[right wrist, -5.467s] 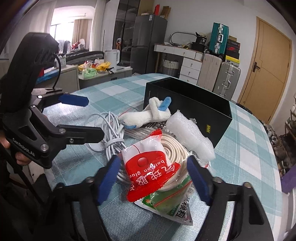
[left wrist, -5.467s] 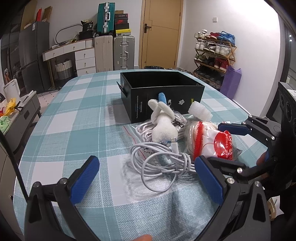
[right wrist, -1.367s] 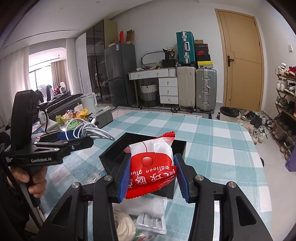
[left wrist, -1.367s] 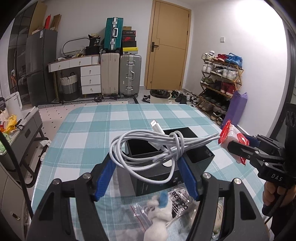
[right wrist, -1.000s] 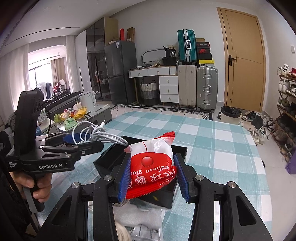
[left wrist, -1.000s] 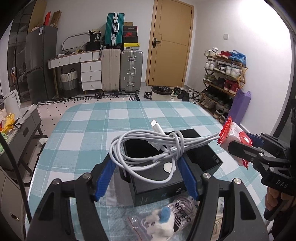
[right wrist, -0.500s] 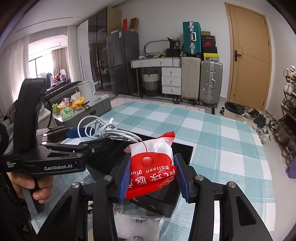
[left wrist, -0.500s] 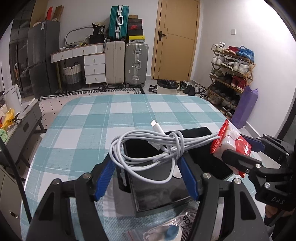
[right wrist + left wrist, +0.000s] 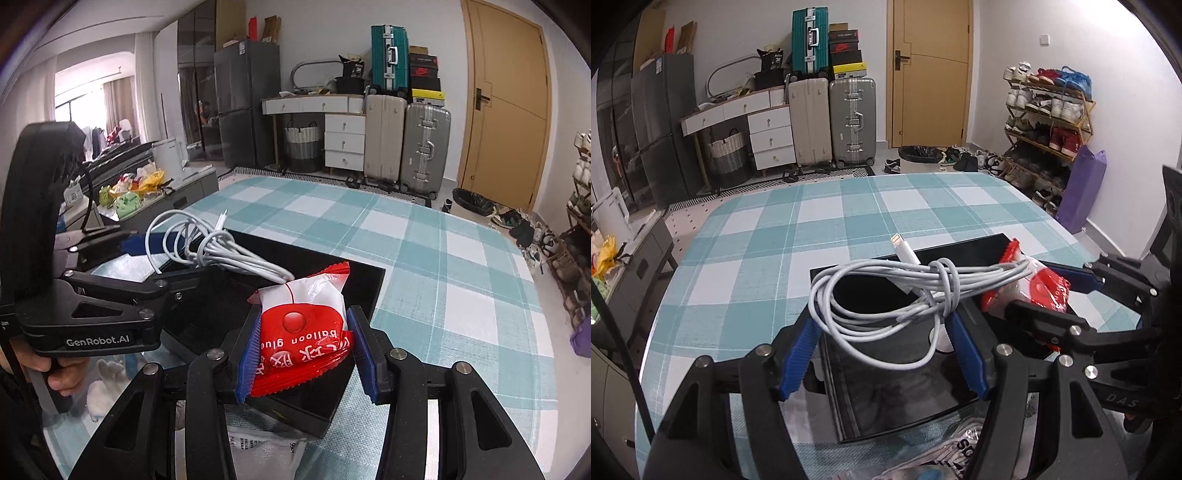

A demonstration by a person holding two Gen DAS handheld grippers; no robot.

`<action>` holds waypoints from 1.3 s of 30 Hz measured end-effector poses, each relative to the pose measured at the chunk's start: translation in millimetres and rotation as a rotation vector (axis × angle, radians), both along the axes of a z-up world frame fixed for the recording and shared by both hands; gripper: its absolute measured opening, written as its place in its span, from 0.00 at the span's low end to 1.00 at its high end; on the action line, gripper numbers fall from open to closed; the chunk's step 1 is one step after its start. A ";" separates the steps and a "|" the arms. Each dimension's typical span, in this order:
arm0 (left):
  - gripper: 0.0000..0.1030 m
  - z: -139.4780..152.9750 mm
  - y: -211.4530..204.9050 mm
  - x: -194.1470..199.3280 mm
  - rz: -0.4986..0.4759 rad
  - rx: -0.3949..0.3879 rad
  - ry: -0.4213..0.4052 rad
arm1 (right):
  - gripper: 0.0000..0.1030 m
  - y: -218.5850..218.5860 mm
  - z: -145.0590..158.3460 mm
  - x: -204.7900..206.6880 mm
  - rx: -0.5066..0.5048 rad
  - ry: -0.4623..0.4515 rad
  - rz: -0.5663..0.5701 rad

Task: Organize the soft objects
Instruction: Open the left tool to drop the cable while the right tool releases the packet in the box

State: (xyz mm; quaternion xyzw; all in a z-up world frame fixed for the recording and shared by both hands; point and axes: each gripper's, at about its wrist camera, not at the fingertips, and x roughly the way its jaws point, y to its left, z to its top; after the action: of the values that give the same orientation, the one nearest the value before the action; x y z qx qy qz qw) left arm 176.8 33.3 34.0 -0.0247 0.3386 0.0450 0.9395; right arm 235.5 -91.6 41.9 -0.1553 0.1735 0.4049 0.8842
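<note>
Left wrist view: my left gripper (image 9: pixel 882 347) clamps the white charging cable (image 9: pixel 905 291) above the black box (image 9: pixel 897 391); my right gripper (image 9: pixel 303 354) grips the balloon glue packet (image 9: pixel 303 328) over its near-right corner. I lower both below the rim, then release.

- A lived-in home, a room by its entry door (image 9: pixel 931 70).
- Far right, a shoe rack (image 9: pixel 1047 114) full of shoes.
- Far wall: suitcases (image 9: pixel 851 122), white drawers (image 9: pixel 770 138), a fridge (image 9: pixel 245 103).
- Near, a table (image 9: pixel 849 206) under teal checked cloth.
</note>
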 end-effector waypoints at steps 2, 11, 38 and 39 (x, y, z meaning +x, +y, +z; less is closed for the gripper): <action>0.66 0.1 -3.7 -0.3 -0.016 0.007 0.005 | 0.44 1.7 -0.5 0.9 -0.010 0.000 0.002; 0.61 -7.2 -8.5 0.0 -0.061 0.003 0.045 | 0.44 8.7 -1.8 0.2 -0.055 0.022 0.003; 1.00 25.3 -0.9 -88.0 -0.068 -0.047 -0.082 | 0.99 -77.3 10.5 -68.9 0.111 0.015 -0.120; 1.00 23.8 -1.2 -94.2 -0.068 -0.044 -0.086 | 0.99 -78.9 8.7 -72.2 0.109 0.017 -0.115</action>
State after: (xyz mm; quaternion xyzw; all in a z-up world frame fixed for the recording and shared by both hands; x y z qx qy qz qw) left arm 82.6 32.1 57.7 -0.0358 0.2996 0.0045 0.9534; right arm 163.2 -170.5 50.6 -0.0934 0.1671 0.3635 0.9117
